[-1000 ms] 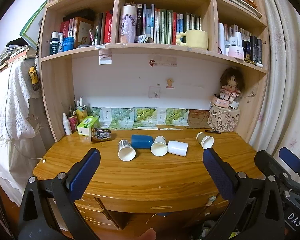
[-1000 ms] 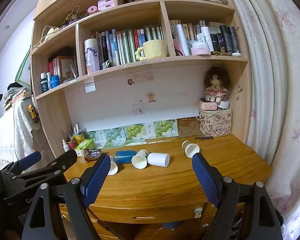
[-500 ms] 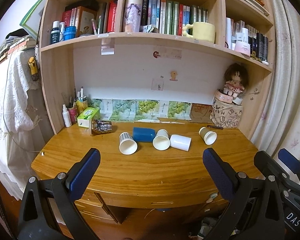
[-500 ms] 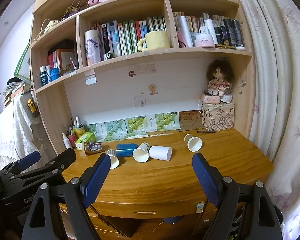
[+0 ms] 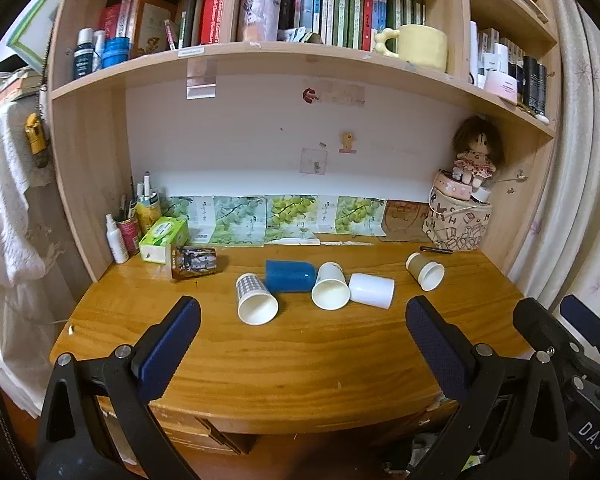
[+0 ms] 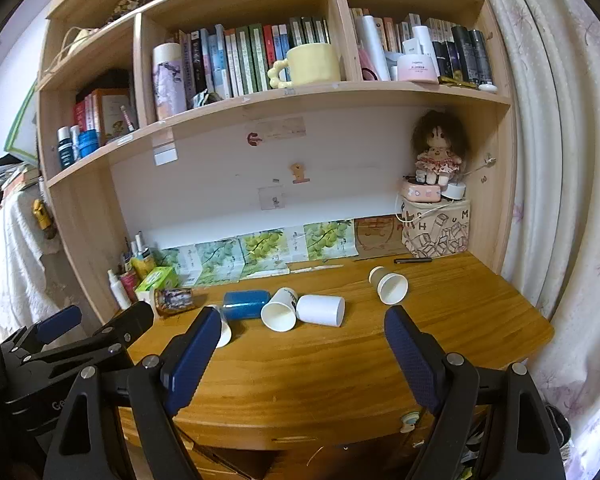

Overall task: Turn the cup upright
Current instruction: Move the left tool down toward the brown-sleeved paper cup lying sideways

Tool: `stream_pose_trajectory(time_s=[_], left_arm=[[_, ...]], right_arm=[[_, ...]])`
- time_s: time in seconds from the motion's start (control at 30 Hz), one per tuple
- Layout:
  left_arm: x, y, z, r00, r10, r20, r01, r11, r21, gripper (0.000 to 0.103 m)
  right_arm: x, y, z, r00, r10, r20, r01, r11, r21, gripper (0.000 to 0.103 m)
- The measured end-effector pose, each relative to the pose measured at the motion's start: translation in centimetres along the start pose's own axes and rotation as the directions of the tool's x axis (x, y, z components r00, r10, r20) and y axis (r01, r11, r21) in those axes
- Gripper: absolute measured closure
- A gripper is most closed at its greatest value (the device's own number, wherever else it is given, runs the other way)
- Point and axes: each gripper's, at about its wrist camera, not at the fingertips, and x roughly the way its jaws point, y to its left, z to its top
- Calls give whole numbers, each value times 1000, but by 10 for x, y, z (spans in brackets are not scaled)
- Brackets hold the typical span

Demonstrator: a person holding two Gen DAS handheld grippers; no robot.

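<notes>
Several cups lie on their sides on the wooden desk [image 5: 300,360]: a checked paper cup [image 5: 256,300], a blue cup [image 5: 290,276], a white paper cup [image 5: 330,288], a plain white cup [image 5: 372,290] and a brown paper cup [image 5: 426,272] apart at the right. In the right wrist view they show as the blue cup [image 6: 246,304], the white paper cup [image 6: 280,312], the plain white cup [image 6: 322,310] and the brown cup [image 6: 388,286]. My left gripper [image 5: 300,340] is open and empty before the desk's front edge. My right gripper [image 6: 300,348] is open and empty too.
A brown jar [image 5: 194,262] lies on its side by a green tissue box [image 5: 164,238] and bottles at the back left. A patterned basket with a doll [image 5: 458,224] stands at the back right. Shelves of books hang above. A curtain [image 6: 560,200] is at the right.
Both grippers have moved closer to the desk and a little higher; the cups look larger. Nothing on the desk has moved.
</notes>
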Motion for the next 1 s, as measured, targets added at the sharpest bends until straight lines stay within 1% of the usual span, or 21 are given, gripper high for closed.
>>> stream_pose_trajectory(time_s=[0.3,0.5,0.73,0.9,1.0], left_arm=[[30,27,22,998,-48,-37,49,998,26,1],[43,41,32,997,-54,-47,57,996,67,1],[59,62,34,994,-52,-91,61,993,99,1],[68,72,32,989,-43,-140,61,990,124,1],[73,77,30,985,-50,-163,70,990,121,1]], right_arm=[[33,23,12,998,-57,-21,58,996,66,19],[47,34,14,996,-83,-26,86,990,110,19],[66,44,12,993,-102,-62,112,976,187,19],[80,49,5,990,-101,-97,122,962,244,19],[89,49,2,989,-71,-131,106,954,281,19]])
